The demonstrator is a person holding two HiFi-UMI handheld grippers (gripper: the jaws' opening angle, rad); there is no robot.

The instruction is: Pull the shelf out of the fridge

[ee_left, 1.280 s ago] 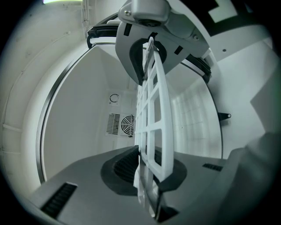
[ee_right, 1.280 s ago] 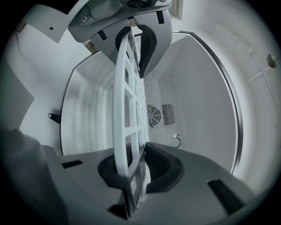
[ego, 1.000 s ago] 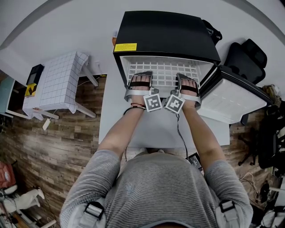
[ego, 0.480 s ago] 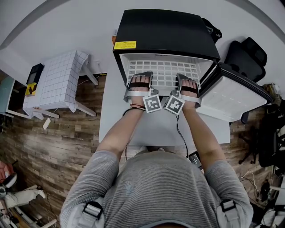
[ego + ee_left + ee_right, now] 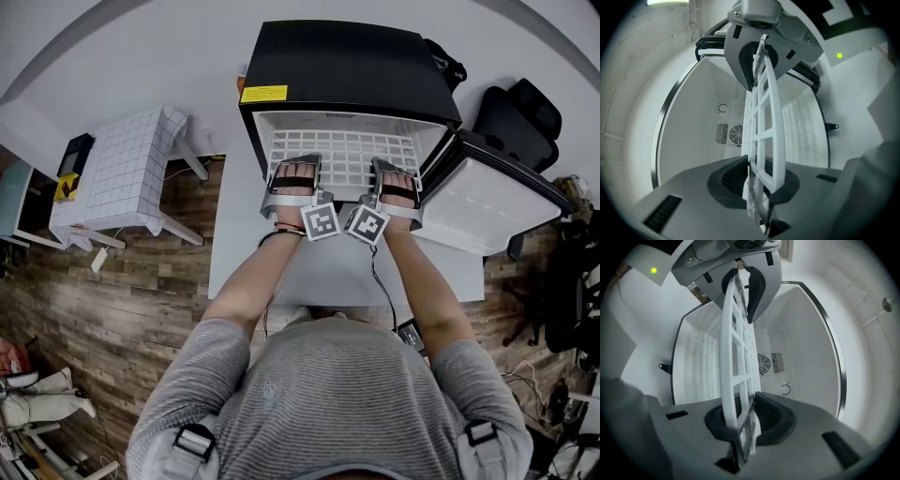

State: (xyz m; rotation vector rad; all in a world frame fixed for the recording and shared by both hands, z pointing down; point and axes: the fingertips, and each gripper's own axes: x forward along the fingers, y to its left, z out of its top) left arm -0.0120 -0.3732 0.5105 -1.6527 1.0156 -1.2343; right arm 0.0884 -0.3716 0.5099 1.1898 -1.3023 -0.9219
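Note:
A black mini fridge [image 5: 347, 66] stands on a white table [image 5: 328, 272] with its door [image 5: 487, 202] swung open to the right. The white grid shelf [image 5: 342, 150] sticks partly out of the fridge's mouth. My left gripper [image 5: 295, 176] is shut on the left part of the shelf's front edge. My right gripper [image 5: 394, 176] is shut on the right part. In the left gripper view the shelf [image 5: 764, 140] runs edge-on between the jaws of the left gripper [image 5: 757, 119]. The right gripper view shows the shelf [image 5: 733, 366] likewise clamped in the right gripper [image 5: 743, 352].
A small white checked table [image 5: 122, 173] stands to the left on the wooden floor. A black office chair [image 5: 520, 122] is behind the open door at the right. Inside the fridge, a round fan vent [image 5: 736, 135] sits in the white back wall.
Both grippers and the shelf have edged slightly towards me, out of the fridge. Both grips are unchanged.

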